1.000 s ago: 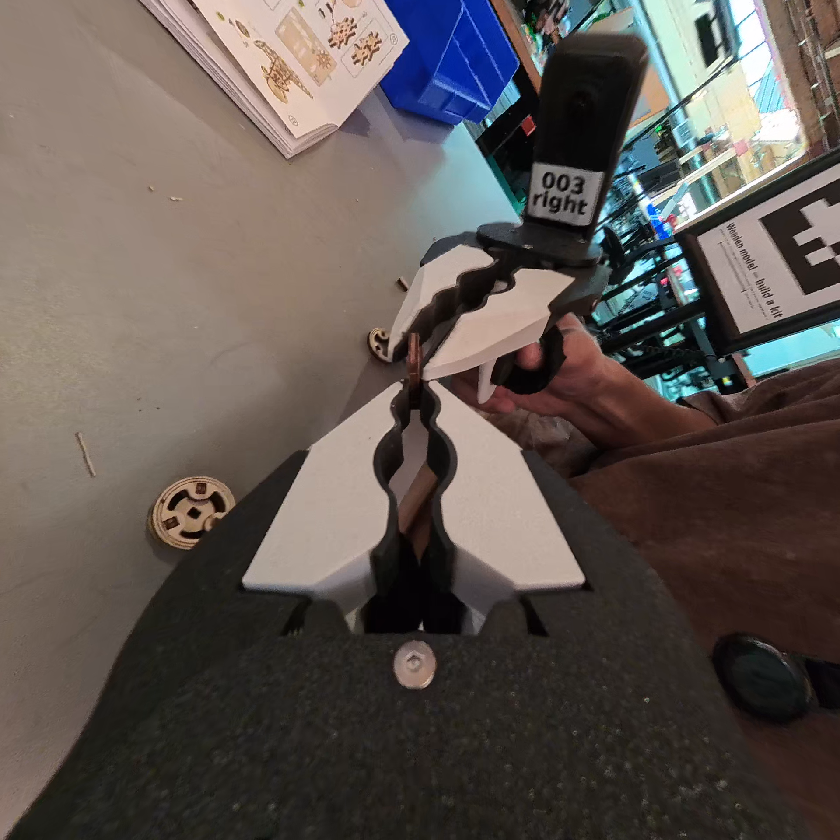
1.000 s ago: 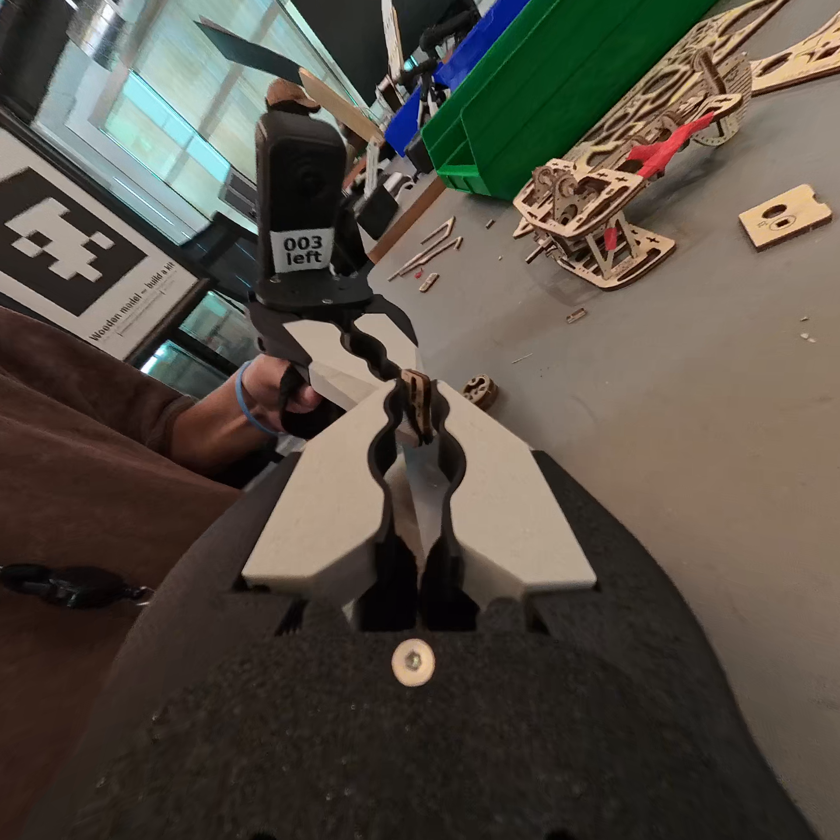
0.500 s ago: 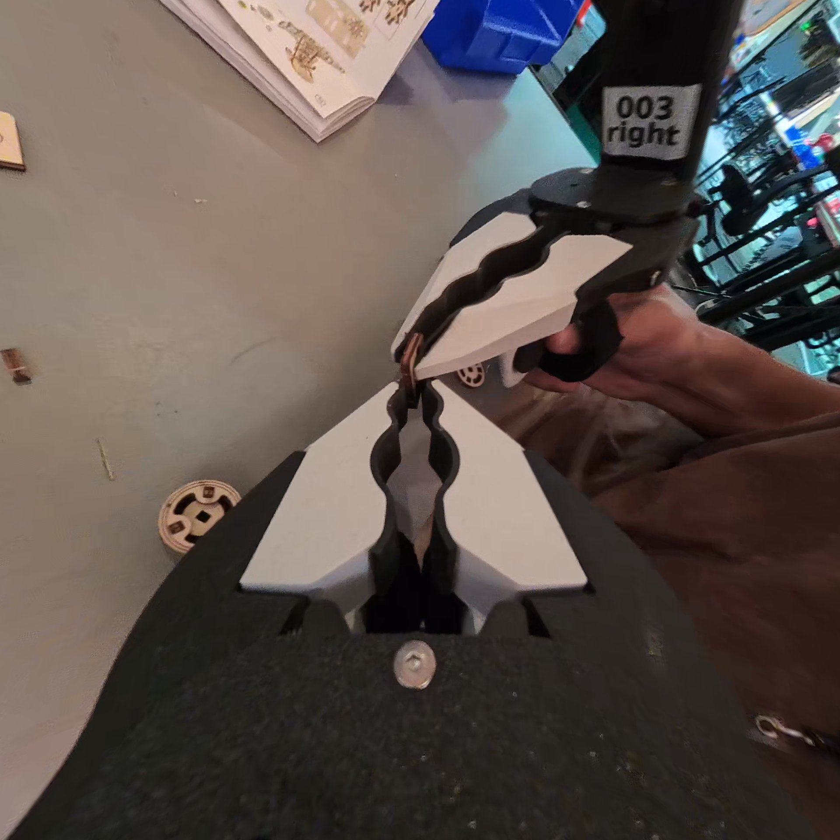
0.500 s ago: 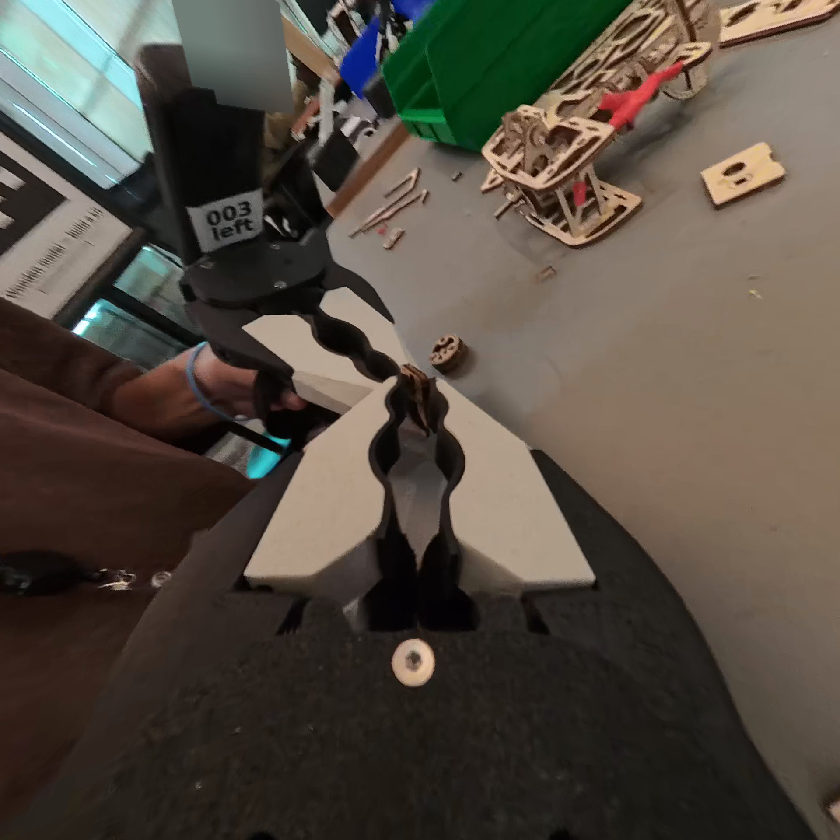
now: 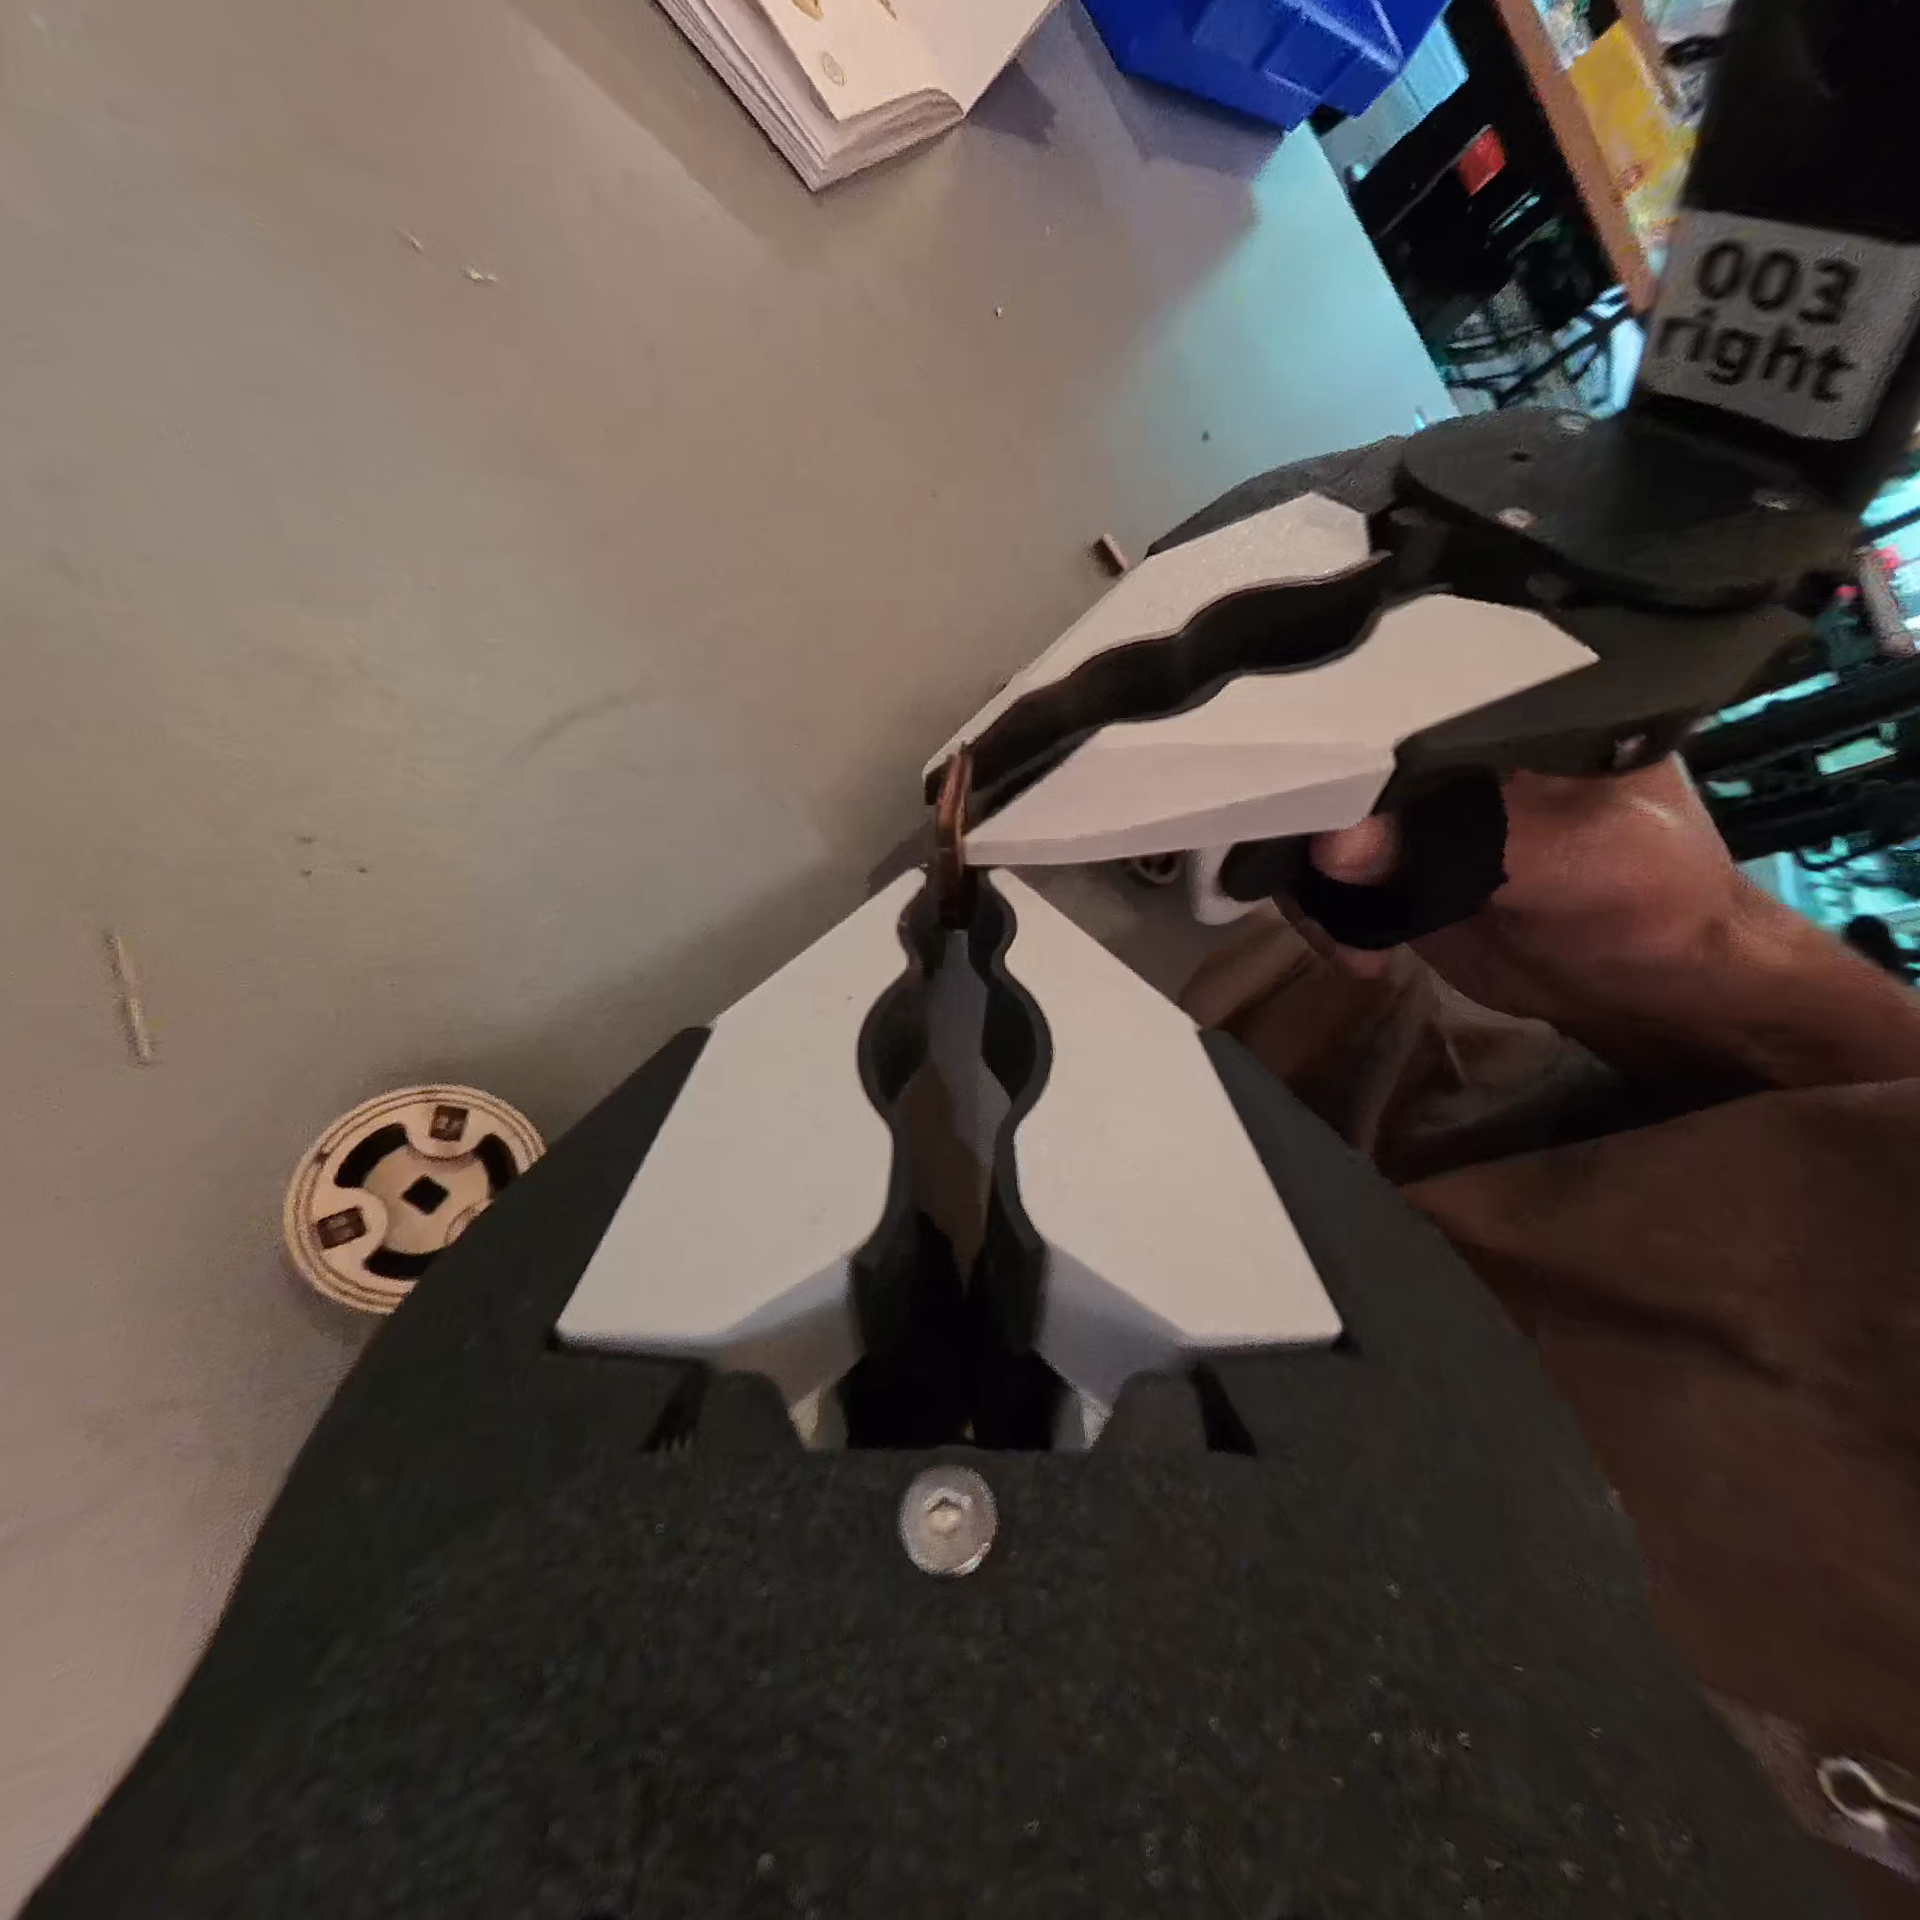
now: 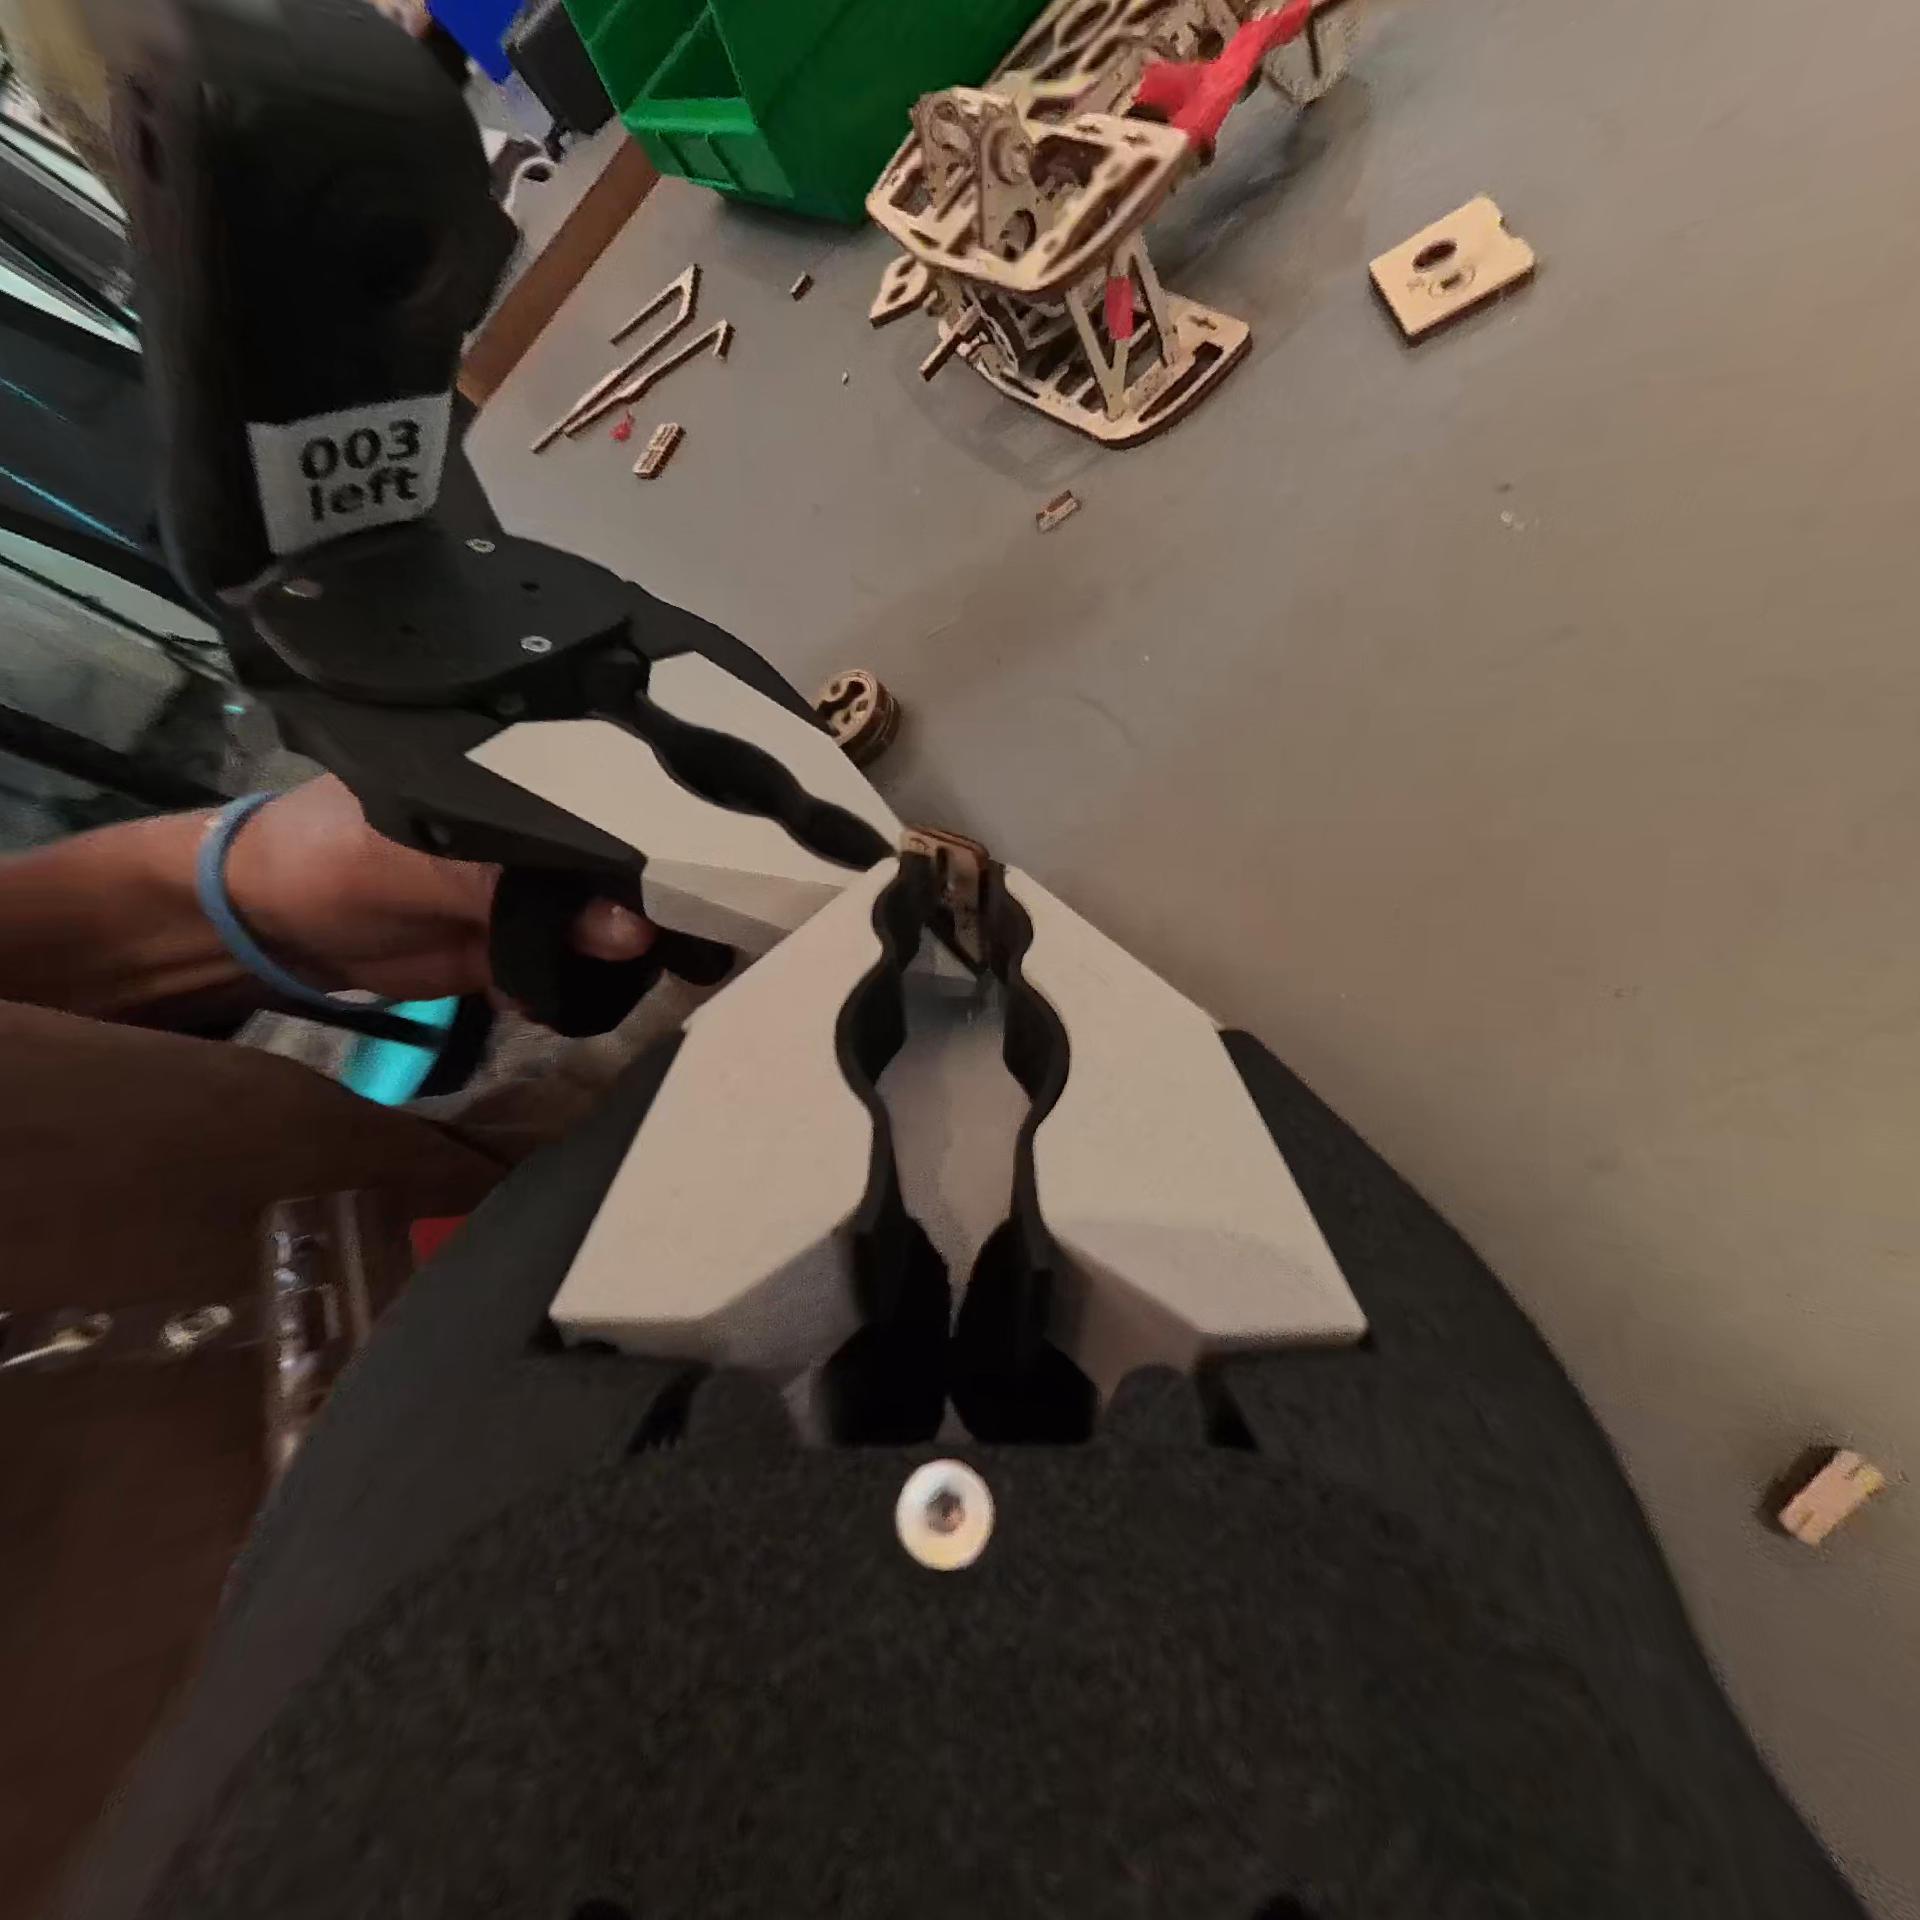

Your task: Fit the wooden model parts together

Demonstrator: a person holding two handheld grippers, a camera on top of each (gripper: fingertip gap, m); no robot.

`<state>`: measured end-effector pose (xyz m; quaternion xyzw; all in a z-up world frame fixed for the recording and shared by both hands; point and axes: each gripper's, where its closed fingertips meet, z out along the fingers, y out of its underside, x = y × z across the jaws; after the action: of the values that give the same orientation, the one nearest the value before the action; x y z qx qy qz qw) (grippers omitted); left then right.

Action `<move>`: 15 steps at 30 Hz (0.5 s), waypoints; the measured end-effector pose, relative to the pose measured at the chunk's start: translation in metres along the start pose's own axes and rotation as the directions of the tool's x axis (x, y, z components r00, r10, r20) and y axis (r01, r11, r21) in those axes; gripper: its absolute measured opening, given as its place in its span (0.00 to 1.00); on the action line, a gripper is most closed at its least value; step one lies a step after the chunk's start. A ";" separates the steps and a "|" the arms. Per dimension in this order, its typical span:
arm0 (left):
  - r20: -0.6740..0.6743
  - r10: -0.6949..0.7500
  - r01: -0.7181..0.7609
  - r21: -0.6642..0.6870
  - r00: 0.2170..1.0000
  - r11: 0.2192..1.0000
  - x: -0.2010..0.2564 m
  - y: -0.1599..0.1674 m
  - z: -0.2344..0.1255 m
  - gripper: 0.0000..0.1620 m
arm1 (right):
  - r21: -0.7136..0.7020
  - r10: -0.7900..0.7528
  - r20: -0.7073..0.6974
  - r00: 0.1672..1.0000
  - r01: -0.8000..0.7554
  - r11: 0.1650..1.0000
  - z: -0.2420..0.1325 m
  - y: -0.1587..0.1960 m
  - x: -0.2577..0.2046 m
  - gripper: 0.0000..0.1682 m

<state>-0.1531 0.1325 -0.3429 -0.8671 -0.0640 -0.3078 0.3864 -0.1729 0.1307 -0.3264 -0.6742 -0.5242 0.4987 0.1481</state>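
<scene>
Grey counter (image 5: 436, 582) is filling both views, with shelving and clutter blurring behind it. Landmark is the small wooden piece (image 6: 951, 883), which is sitting up off the counter where the two grippers are meeting tip to tip.

Left wrist view, going left to right: a thin wood sliver (image 5: 132, 1000) is lying far left of the piece, a round wooden wheel (image 5: 410, 1195) is resting flat on the counter lower left of it, partly hiding under the gripper body. An open booklet (image 5: 862, 83) is lying well above it, a blue bin (image 5: 1268, 52) just right of the booklet. The left gripper (image 5: 951, 914) is closing its jaws on the piece (image 5: 949, 831) from below. The right gripper (image 5: 951, 795) is coming in from the right, jaws pinching the same piece edge-on, a hand (image 5: 1600, 925) squeezing its trigger.

Right wrist view, left to right: a hand with a blue wristband (image 6: 343, 914) is gripping the left gripper (image 6: 899, 852), left of the piece. The right gripper (image 6: 951, 904) is clamping its jaws on the piece. Loose wooden strips (image 6: 655, 364) are lying up-left of the piece, a small wooden wheel (image 6: 860, 709) just above it. A green bin (image 6: 810, 94) is standing farther up, a part-built wooden model (image 6: 1060, 260) with red bits beside it, a flat wooden plate (image 6: 1451, 268) to its right, a small wood block (image 6: 1829, 1494) lower right.
</scene>
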 end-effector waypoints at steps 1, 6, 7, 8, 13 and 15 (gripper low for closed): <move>-0.010 -0.004 0.004 -0.005 1.000 1.000 0.001 0.000 0.001 0.01 | -0.005 0.030 0.023 0.999 -0.030 1.000 -0.001 0.000 0.000 0.06; -0.007 -0.004 0.004 -0.003 1.000 1.000 0.000 0.000 0.001 0.00 | -0.034 0.039 0.022 0.999 -0.039 0.999 -0.001 0.000 0.002 0.07; -0.006 -0.008 0.008 0.002 1.000 1.000 0.000 -0.001 0.000 0.00 | -0.029 0.029 0.012 1.000 -0.028 0.999 -0.001 -0.001 0.002 0.07; -0.002 -0.003 0.003 0.005 1.000 1.000 0.000 -0.001 0.000 0.01 | -0.025 0.025 0.010 1.000 -0.025 0.999 0.000 -0.001 0.002 0.06; 0.032 0.044 -0.044 0.001 0.998 0.999 -0.001 0.000 0.001 0.01 | -0.037 0.086 0.045 0.995 -0.085 0.996 0.000 0.001 0.002 0.07; 0.041 0.040 -0.040 -0.002 0.998 0.999 -0.002 0.000 0.001 0.01 | -0.039 0.101 0.042 0.994 -0.099 0.994 0.001 0.002 0.002 0.07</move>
<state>-0.1541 0.1333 -0.3451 -0.8745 -0.0543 -0.2823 0.3907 -0.1729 0.1316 -0.3292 -0.6913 -0.5020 0.5103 0.0988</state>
